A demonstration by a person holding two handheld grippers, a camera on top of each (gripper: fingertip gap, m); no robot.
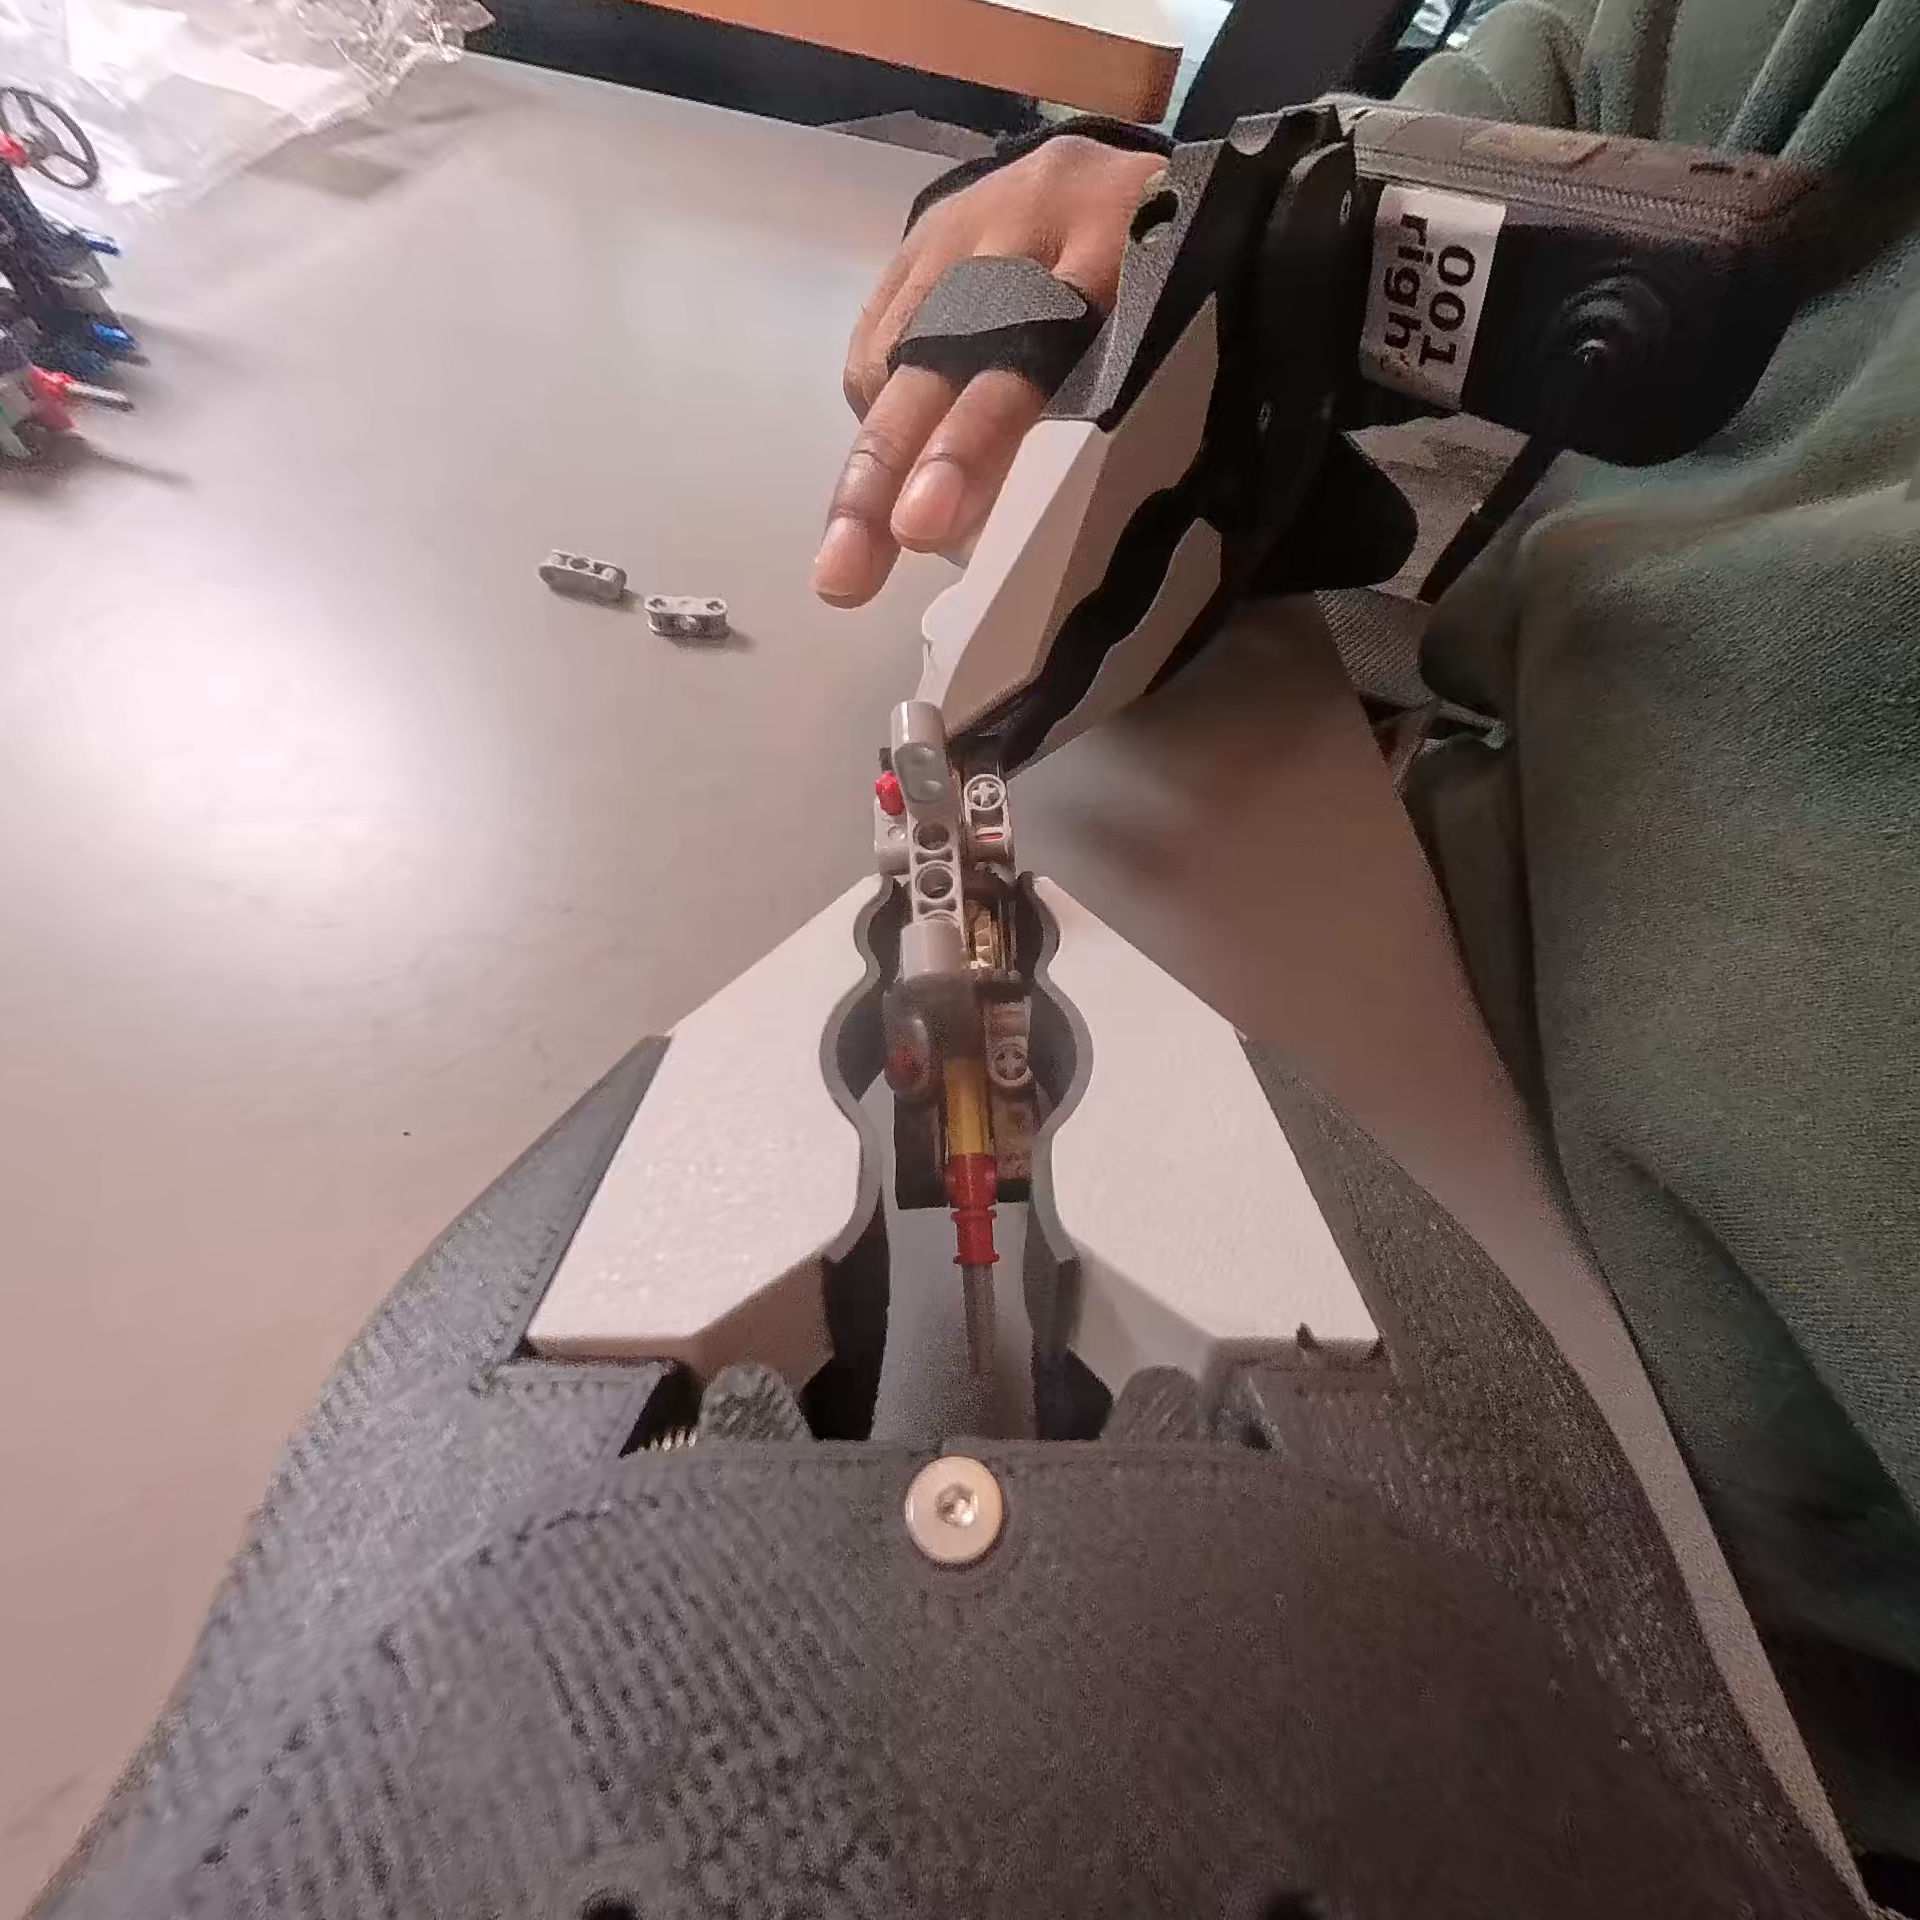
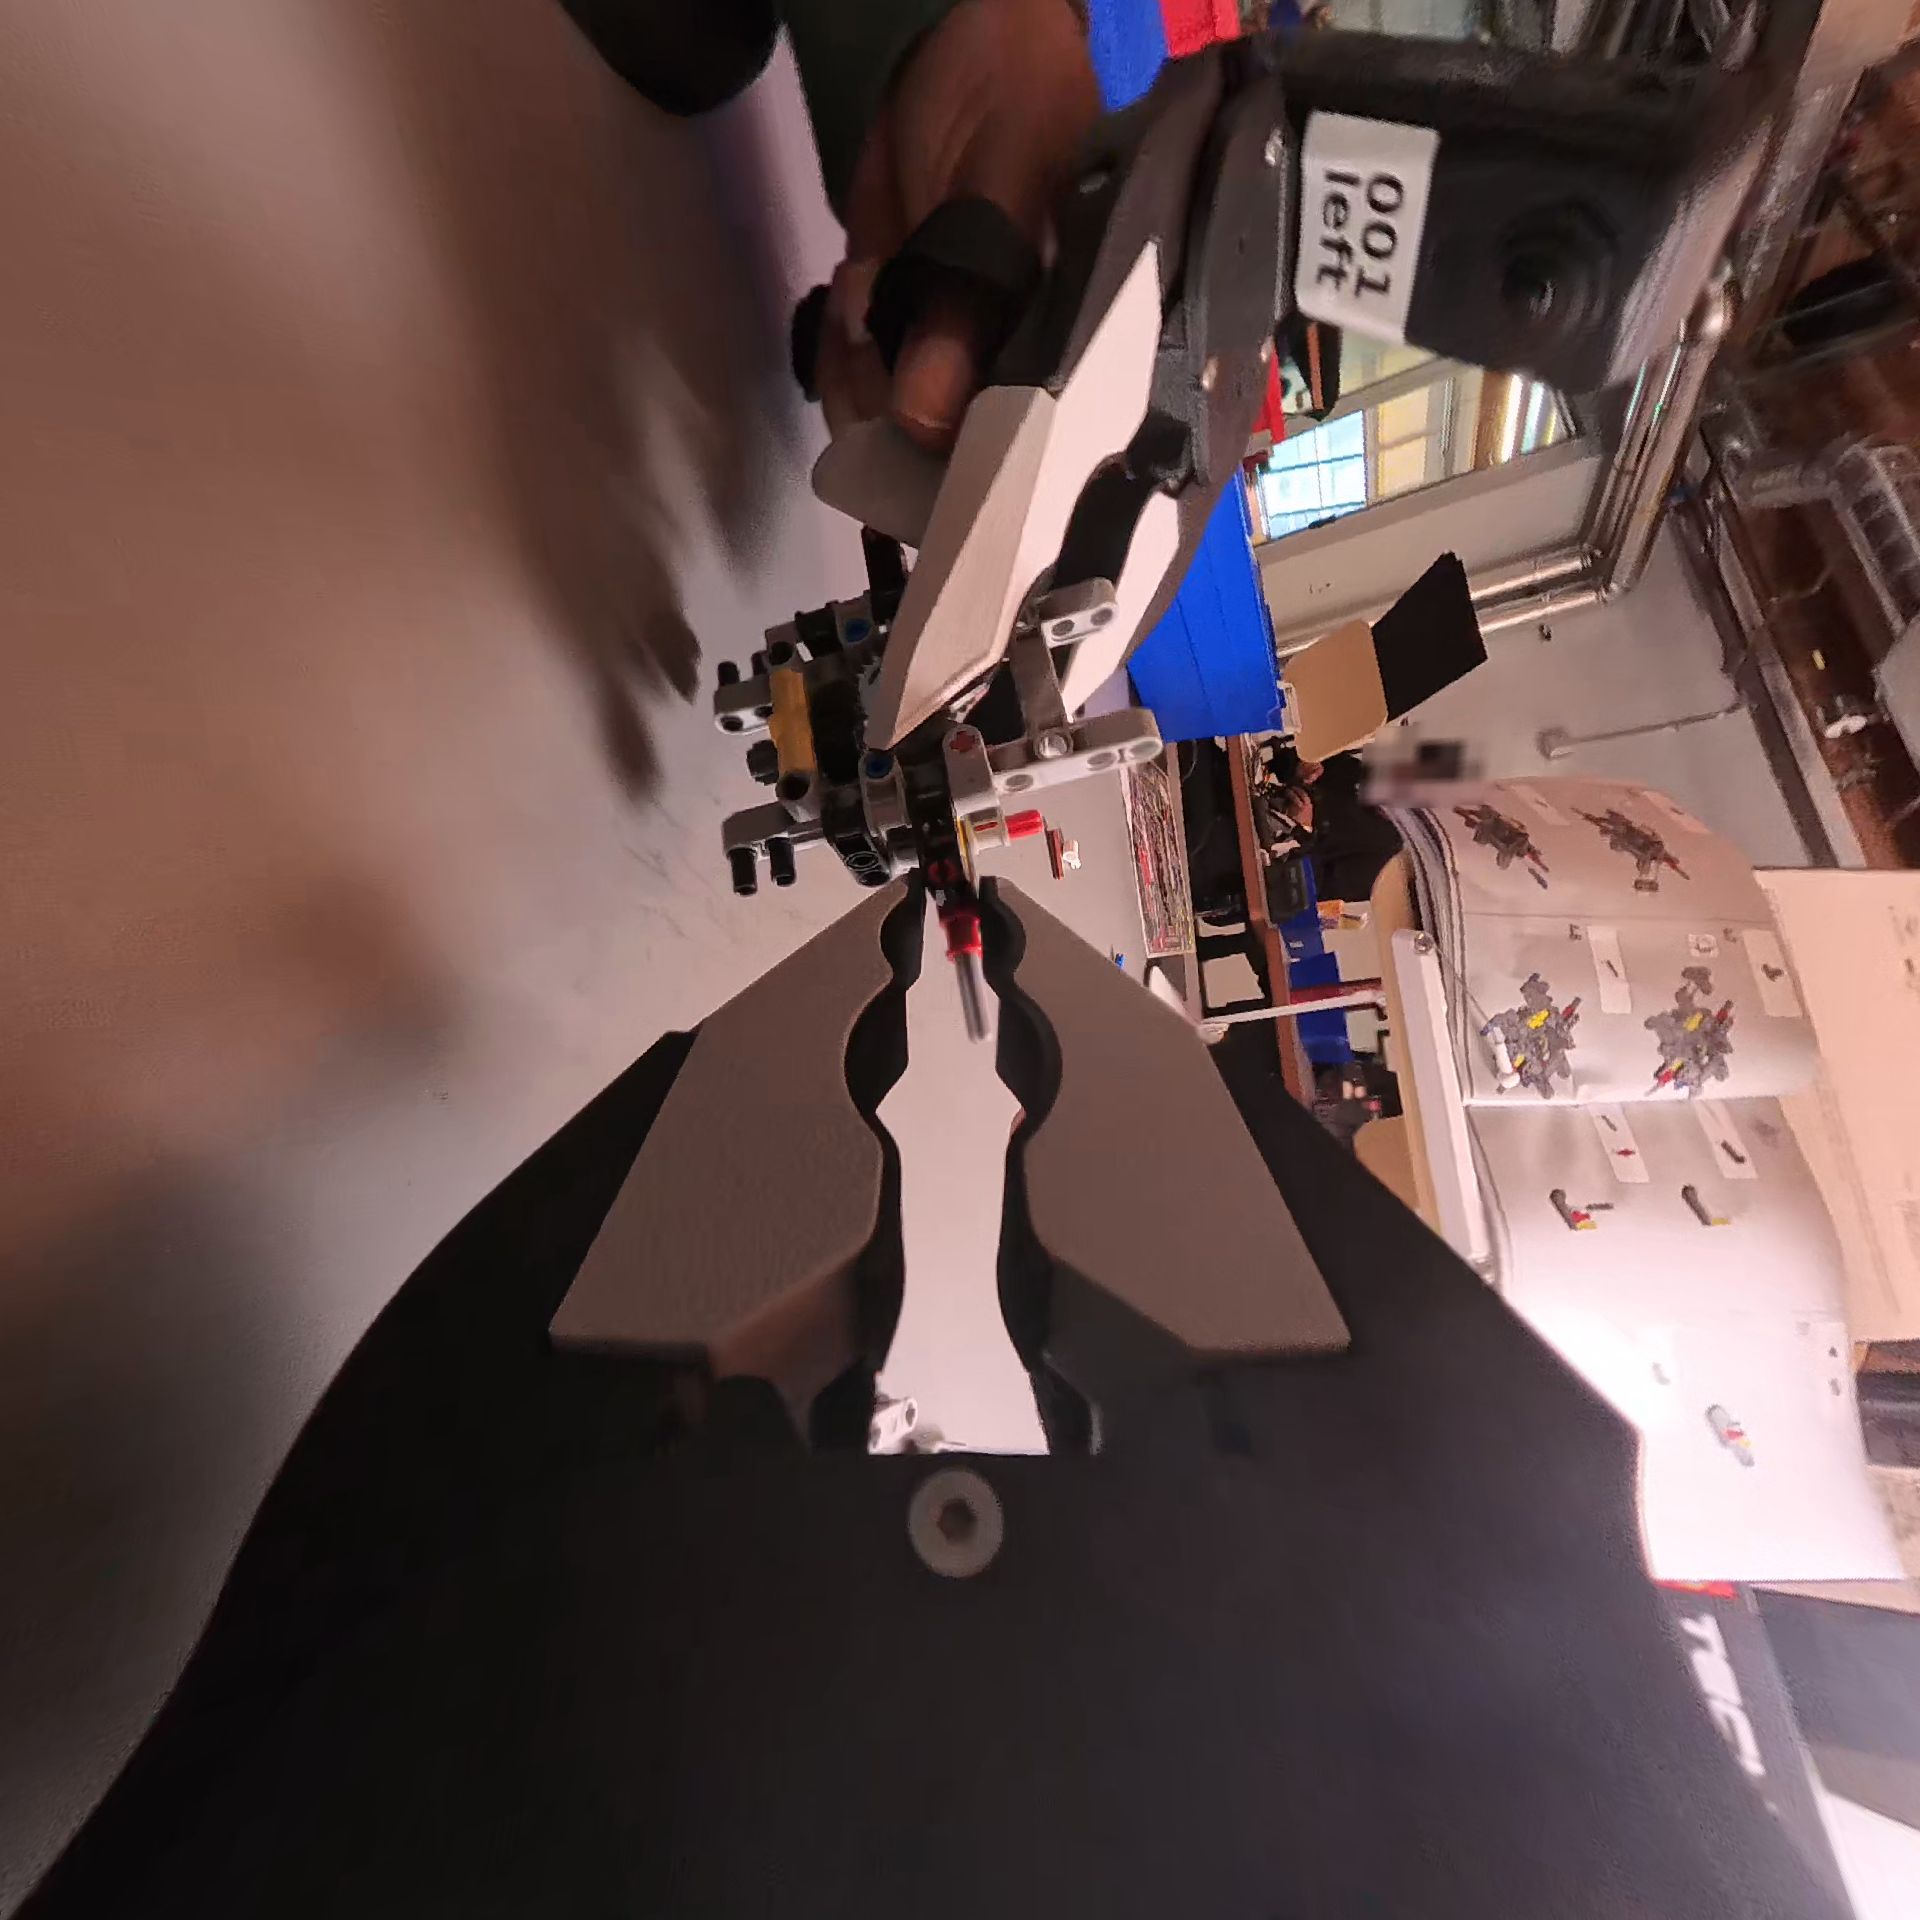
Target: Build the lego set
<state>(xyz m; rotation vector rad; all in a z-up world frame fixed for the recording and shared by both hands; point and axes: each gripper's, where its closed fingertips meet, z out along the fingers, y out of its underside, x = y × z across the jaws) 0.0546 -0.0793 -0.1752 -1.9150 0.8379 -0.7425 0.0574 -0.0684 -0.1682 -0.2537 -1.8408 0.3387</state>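
Note:
My left gripper (image 1: 961,894) is shut on a small brick assembly (image 1: 933,862) of grey beams, black parts and red pins. A red bush (image 1: 972,1195) on a grey axle lies back between its fingers. My right gripper (image 1: 961,727) comes in from the upper right and meets the assembly's far end. In the right wrist view, my right gripper (image 2: 951,894) has its tips closed on a black part at the end of the assembly (image 2: 831,748), with a red bush (image 2: 961,928) and a grey axle between its fingers. My left gripper (image 2: 987,696) grips the assembly from above there.
Two small grey connector pieces (image 1: 584,575) (image 1: 686,613) lie on the beige table (image 1: 364,779). Another brick build (image 1: 52,281) and a clear plastic bag (image 1: 208,62) are at the far left. An open instruction booklet (image 2: 1621,1091) and a blue bin (image 2: 1205,613) are on the right. My left and right fingertips are right by each other.

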